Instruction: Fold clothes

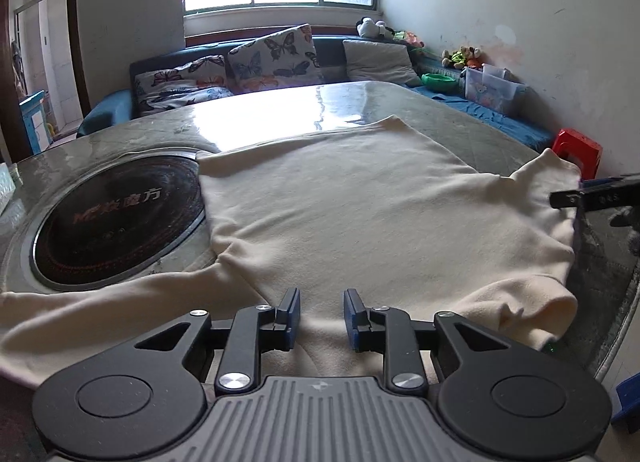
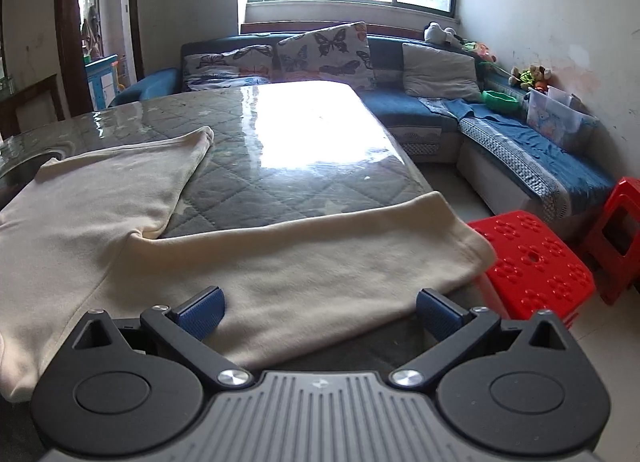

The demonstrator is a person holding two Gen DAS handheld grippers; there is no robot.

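— Tools? 
— Left tool (image 1: 322, 316) parted slightly, empty, over the cream garment (image 1: 360, 214)'s near hem. Right tool (image 2: 320, 312) wide open, above the sleeve (image 2: 320, 250).
— Bearing? 
— Sleeve runs crosswise on the worktop (image 2: 280, 166); right hand nearer.

Both wrist views look down along their tongs, close over the cream garment (image 1: 360, 214) – sharing the sofa (image 2: 400, 62) beyond.

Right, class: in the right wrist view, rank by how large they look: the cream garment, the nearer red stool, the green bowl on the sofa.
1. cream garment
2. nearer red stool, though nearness inflates it
3. green bowl
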